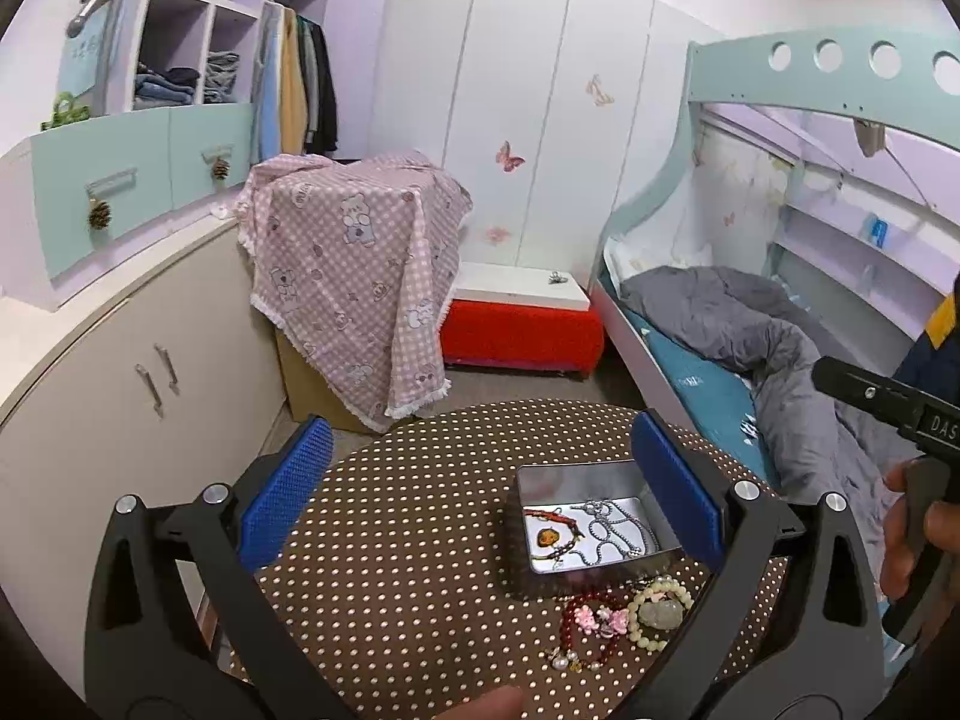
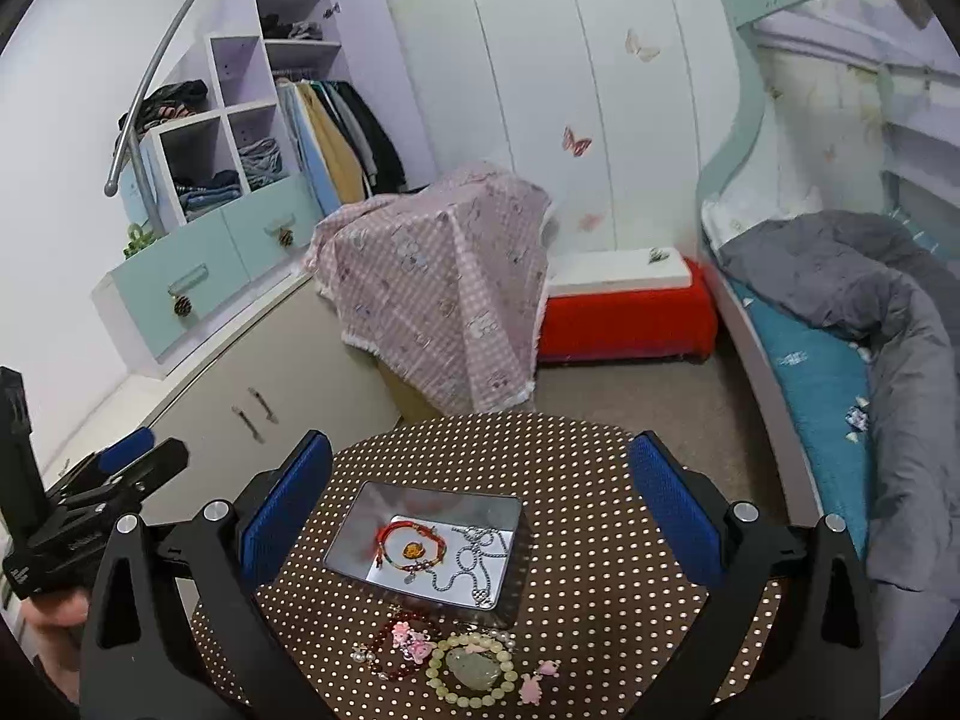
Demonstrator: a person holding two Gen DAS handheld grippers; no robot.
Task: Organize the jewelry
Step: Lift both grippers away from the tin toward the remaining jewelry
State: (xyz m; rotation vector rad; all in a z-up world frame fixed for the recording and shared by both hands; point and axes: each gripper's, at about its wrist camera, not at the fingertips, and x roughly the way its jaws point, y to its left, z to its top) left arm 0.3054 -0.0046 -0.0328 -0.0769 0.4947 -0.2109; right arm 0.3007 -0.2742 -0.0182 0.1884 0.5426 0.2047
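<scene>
The left gripper (image 1: 480, 480) was a black plastic frame of two triangular cut-out arms, each carrying round silver screw heads and a ribbed blue rubber pad (image 1: 288, 492). The right gripper (image 2: 480, 492) had the same build — black arms, silver screws, blue pads. Its black body bore white letters, partly cut off. A dark blue sleeve (image 1: 939, 348) with a yellow patch showed behind it.

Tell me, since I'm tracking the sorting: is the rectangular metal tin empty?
Not empty: the rectangular metal tin holds a red cord bracelet and silver chain.
</scene>
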